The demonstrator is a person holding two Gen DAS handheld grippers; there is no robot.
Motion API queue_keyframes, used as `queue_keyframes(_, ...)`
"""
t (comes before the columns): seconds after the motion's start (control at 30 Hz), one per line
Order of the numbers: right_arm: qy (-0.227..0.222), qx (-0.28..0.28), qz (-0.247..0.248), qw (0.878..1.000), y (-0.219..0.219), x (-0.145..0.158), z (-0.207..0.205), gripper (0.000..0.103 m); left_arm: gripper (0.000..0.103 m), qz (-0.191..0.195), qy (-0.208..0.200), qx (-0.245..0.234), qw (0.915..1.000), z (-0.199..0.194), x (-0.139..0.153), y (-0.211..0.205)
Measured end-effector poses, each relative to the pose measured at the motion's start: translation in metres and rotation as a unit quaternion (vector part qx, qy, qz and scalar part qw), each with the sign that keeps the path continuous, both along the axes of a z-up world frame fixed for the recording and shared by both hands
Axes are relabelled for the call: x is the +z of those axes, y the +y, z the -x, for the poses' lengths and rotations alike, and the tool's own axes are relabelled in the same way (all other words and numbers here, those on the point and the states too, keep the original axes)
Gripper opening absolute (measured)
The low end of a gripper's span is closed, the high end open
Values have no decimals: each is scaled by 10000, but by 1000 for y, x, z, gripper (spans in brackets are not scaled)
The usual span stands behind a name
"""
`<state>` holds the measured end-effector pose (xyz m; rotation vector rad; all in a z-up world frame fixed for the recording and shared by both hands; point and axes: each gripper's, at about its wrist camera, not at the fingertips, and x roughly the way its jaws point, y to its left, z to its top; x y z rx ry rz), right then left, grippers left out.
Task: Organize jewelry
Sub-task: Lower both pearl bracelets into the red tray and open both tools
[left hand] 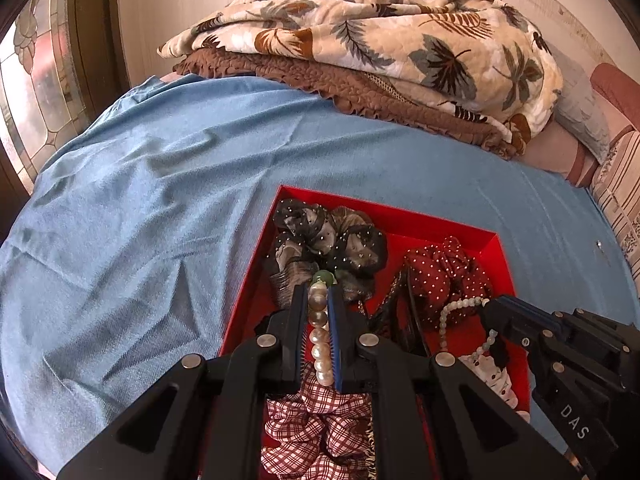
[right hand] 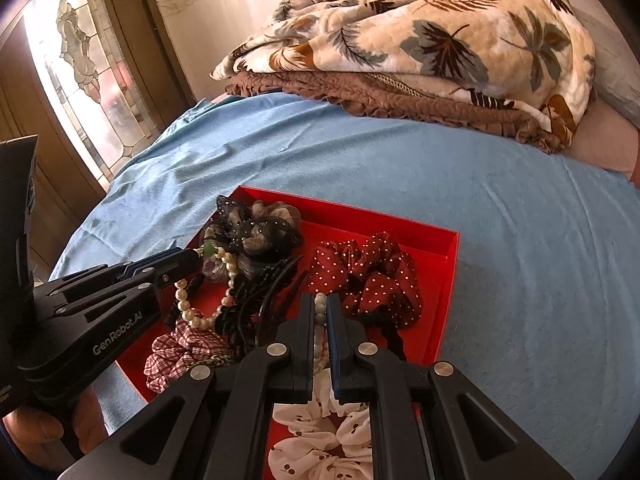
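- Red cardboard box [left hand: 452, 230], open-topped, lies on a blue sheet [left hand: 160, 208] spread over the bed; a folded leaf-print blanket [left hand: 360, 32] is heaped at the far side.
- Box contents: a dark sheer scrunchie [left hand: 320, 236] at the far left corner, a red polka-dot scrunchie [right hand: 368, 276] to its right, a checked scrunchie [right hand: 176, 348] and a white printed scrunchie [right hand: 320, 436] at the near side, and a black claw clip [right hand: 260, 292] near the middle.
- Pearl necklace [right hand: 192, 316] with a green bead [right hand: 208, 249]: it hangs in a loop over the box interior, strung between the two grippers, its lowest part sagging towards the checked scrunchie.
- Left gripper [left hand: 318, 300]: jaws closed on the necklace near the green bead; large pearls sit clamped between the pads.
- Right gripper [right hand: 320, 308]: jaws closed on another stretch of the same strand, smaller beads visible in the narrow gap.
- Progress, judged: the hair accessories are already gathered in the box, and no loose item is seen on the sheet apart from a tiny unidentifiable speck at the right edge of the left wrist view.
- Outstanding, judged: the necklace has not been set down. Laying it out inside the box and releasing both grips appears to remain.
- Risk: the strand may snag on the clip's teeth when lowered.
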<state>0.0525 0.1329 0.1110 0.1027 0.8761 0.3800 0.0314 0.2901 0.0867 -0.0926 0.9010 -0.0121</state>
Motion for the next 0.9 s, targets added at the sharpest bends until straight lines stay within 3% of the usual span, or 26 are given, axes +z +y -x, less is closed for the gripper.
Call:
queue_keyframes(0.3, -19, 34, 29, 10000, 3, 0, 0, 7, 9, 58, -39, -34, 10000, 0, 0, -1)
queue_keyframes(0.5, -379, 50, 105, 9992, 5, 18, 7, 7, 9, 790, -581, -361, 9945, 13, 25, 2)
queue_keyframes(0.6, -446, 61, 104, 9989, 4, 22, 7, 7, 9, 970, -690, -429, 9920, 16, 31, 3)
queue_keyframes(0.8, -311, 32, 97, 9995, 5, 15, 4, 7, 9, 978, -411, -269, 9940, 10, 21, 9)
queue_keyframes(0.9, -232, 29, 104, 9997, 6, 10, 3, 7, 9, 779, -149, -109, 9968, 4, 9, 12)
